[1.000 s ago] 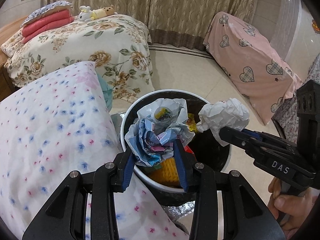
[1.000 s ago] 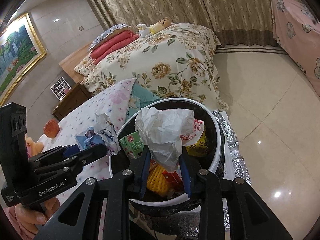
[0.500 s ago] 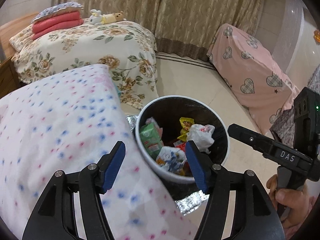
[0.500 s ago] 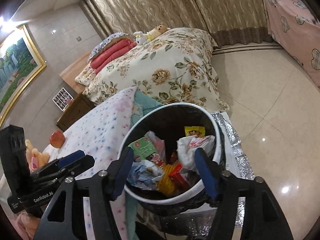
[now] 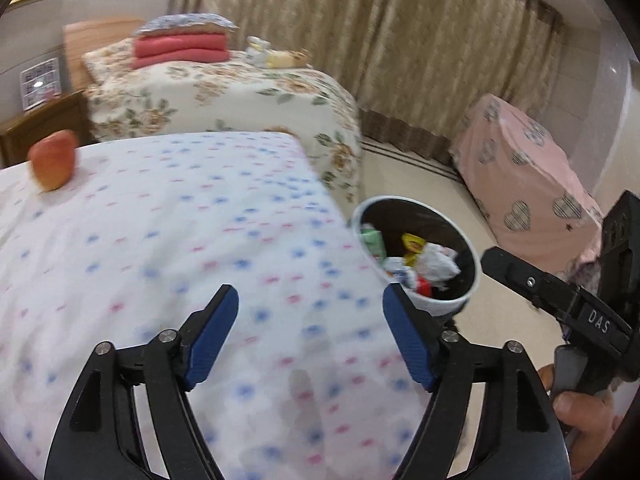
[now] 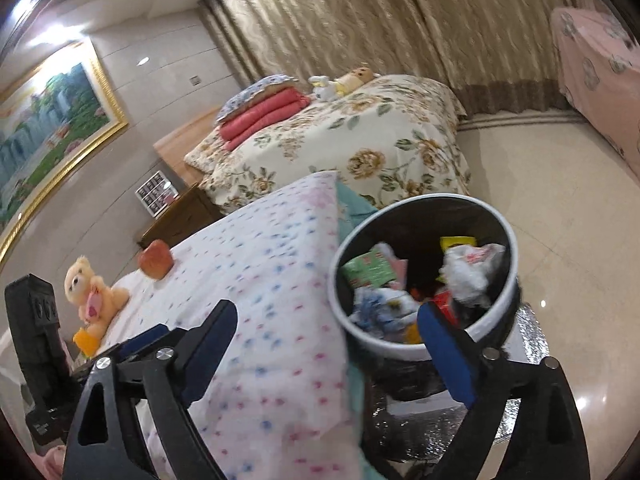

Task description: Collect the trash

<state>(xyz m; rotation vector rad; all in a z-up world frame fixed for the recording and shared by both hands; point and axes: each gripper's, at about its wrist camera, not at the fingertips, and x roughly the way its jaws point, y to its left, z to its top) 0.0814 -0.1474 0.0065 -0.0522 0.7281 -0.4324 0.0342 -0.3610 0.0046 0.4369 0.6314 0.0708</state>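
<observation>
A round white-rimmed trash bin [image 5: 472, 248] [image 6: 510, 240] stands on the floor beside the near bed and holds crumpled wrappers, a white paper wad [image 5: 436, 262] [image 6: 468, 272] and a blue printed wrapper [image 6: 378, 306]. My left gripper [image 5: 310, 332] is open and empty above the dotted bedsheet [image 5: 160, 240], left of the bin. My right gripper [image 6: 326, 344] is open and empty, over the bed edge and the bin's near rim. The right gripper also shows in the left wrist view [image 5: 560, 300], right of the bin.
An apple [image 5: 54, 164] [image 6: 156, 258] lies on the dotted bed. A teddy bear [image 6: 92, 292] sits further back on it. A floral bed [image 5: 240, 96] stands behind, a pink heart-print cover [image 5: 528, 184] at right. Silver foil [image 6: 480, 420] lies under the bin.
Both grippers opened and dropped their trash into the bin, the left the printed wrapper and the right the white wad. Both have since pulled back left over the dotted bed.
</observation>
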